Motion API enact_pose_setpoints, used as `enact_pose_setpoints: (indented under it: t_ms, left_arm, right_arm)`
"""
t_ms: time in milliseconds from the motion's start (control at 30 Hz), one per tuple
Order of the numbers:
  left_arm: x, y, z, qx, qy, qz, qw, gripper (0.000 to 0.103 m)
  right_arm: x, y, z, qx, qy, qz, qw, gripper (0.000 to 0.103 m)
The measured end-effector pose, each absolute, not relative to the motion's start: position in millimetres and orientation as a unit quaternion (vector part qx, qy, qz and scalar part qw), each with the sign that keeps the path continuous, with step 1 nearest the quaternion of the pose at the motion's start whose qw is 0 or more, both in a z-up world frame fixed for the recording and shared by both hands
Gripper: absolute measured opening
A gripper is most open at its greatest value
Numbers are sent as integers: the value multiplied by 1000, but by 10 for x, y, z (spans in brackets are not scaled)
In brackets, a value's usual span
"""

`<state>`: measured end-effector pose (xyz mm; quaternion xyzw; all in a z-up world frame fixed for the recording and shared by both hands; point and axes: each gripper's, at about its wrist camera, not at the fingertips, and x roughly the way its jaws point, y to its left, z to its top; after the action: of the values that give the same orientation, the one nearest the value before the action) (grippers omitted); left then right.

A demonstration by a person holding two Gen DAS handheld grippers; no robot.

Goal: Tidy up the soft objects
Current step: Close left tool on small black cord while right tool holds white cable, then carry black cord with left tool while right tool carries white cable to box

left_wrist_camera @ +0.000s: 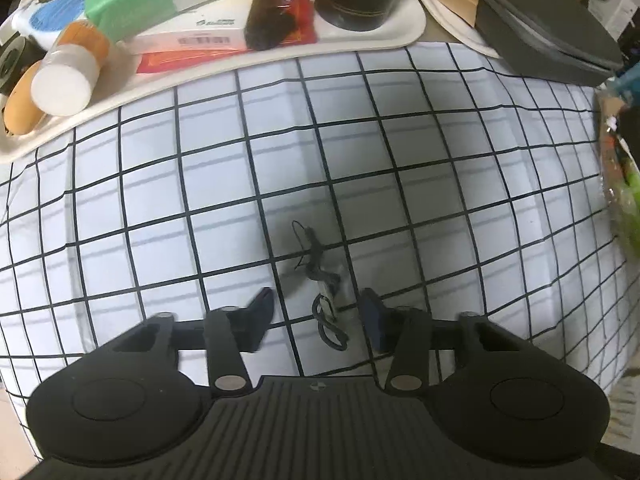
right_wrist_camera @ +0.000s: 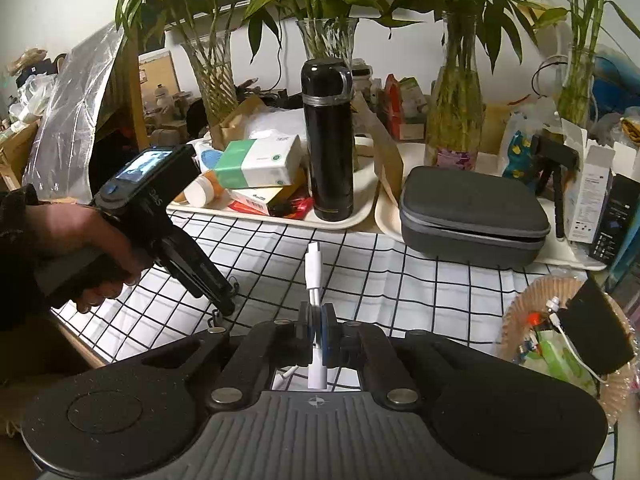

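A thin black cord (left_wrist_camera: 329,326) lies tangled on the white checked cloth (left_wrist_camera: 440,184). My left gripper (left_wrist_camera: 318,314) points down at it, one finger on each side. A gap shows on both sides, so the pads are not touching it. In the right wrist view a hand holds that left gripper (right_wrist_camera: 226,304) over the same black cord (right_wrist_camera: 215,317). My right gripper (right_wrist_camera: 318,318) is shut on a white cable adapter (right_wrist_camera: 313,268) that sticks up between the pads above the cloth. A woven basket (right_wrist_camera: 516,312) at the right holds a white cable and small items.
Along the back edge, a white tray (right_wrist_camera: 352,216) carries boxes, a capped tube and a black flask (right_wrist_camera: 327,140). A grey zip case (right_wrist_camera: 472,216) sits on a second tray. Glass vases with bamboo (right_wrist_camera: 456,120) and small boxes stand behind. A plastic bag hangs at the left.
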<state>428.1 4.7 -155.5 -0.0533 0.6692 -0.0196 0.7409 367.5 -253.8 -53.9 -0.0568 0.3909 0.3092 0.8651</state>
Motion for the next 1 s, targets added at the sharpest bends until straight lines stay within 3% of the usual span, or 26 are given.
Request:
enact_pose_setpoints:
  t_ms: [67, 200, 467, 1000]
  left_arm:
    - [4290, 23, -1571, -52, 668, -28, 742, 32]
    - [4287, -26, -1652, -21, 682, -19, 731, 12]
    - [4227, -9, -1452, -12, 640, -23, 768, 11]
    - [3590, -25, -394, 24, 501, -62, 863, 11]
  right_arm:
    - [3668, -2533, -536, -57, 390, 310, 865, 6]
    - [3659, -2529, -525, -54, 389, 312, 865, 6]
    - [3640, -2506, -499, -61, 389, 311, 865, 6]
    - [3539, -2549, -321, -32, 375, 320, 869, 6]
